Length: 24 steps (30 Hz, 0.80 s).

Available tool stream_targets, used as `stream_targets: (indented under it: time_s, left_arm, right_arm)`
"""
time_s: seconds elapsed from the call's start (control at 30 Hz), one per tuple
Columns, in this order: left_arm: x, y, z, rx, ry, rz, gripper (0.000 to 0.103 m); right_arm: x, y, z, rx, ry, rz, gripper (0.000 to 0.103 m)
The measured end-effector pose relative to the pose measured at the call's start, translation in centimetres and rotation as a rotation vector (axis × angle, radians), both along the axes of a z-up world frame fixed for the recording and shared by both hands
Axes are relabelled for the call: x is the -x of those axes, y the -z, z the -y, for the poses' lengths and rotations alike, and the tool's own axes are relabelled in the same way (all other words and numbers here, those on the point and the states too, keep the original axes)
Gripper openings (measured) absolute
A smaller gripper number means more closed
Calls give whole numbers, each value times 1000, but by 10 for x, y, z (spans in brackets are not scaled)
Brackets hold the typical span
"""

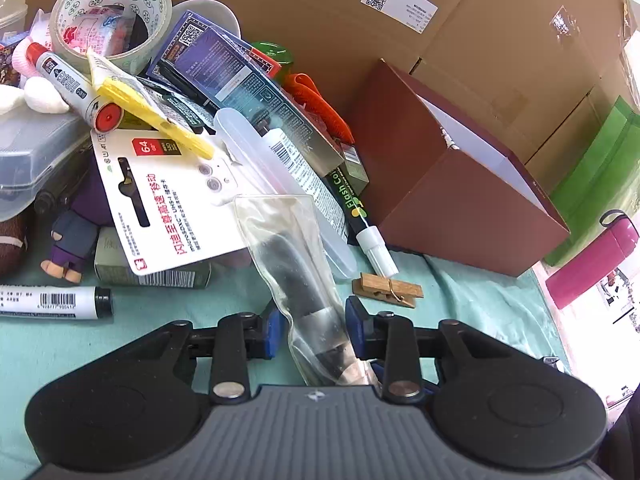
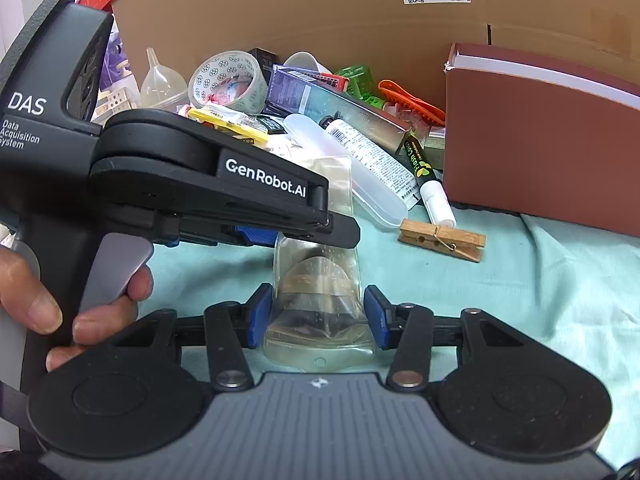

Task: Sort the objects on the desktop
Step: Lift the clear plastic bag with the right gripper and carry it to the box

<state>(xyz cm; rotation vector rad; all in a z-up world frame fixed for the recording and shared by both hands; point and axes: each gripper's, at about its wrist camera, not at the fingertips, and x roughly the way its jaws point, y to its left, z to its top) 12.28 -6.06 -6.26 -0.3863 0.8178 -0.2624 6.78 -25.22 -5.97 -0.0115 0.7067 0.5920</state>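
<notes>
Clear plastic, soft and slippery, makes up the pouch (image 1: pixel 298 280) being handled, with a dark cylindrical object inside it; it lies on the teal cloth over the table (image 1: pixel 480 304), its far end reaching toward the heap of clutter. The left hand-held gripper (image 1: pixel 316 330) is seen with its blue pads (image 1: pixel 276 330) just beside the pouch on either side; whether the pads press it or merely flank it cannot be told from the left wrist view. The right hand-held gripper (image 2: pixel 316 318) is spread about as wide as the pouch (image 2: pixel 320 312) and is set around its near end, the pads close to the film but apparently not squeezing it. For the step to go well, the grip is best taken on the solid object inside and not on the loose film, which would likely slide or crumple. The pouch should be lifted straight clear of the wooden clothespin (image 1: pixel 387 285) and the clear case (image 1: pixel 280 184) nearby, so that the pile is not disturbed. The brown box (image 1: pixel 460 200) stands near as a possible destination.
</notes>
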Motion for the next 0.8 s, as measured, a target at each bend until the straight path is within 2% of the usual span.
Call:
stream_targets:
  time_s: [0.1,0.37,0.57,0.8]
  left_arm:
    - [4,-2,0,-1,7,-6,30]
    - [20,-18,4,1,22,13,27]
    - [31,-46,15,5,58,94,27]
    - [13,-81,43,48,125,179,27]
  right_arm:
    - [2,-1,3,-25,-3,-11,48]
    - [19,-11,12,-66,2,12,47]
    - [29,-34,26,-88,30,90,47]
    - [17,-64,53,-90,94,194,47]
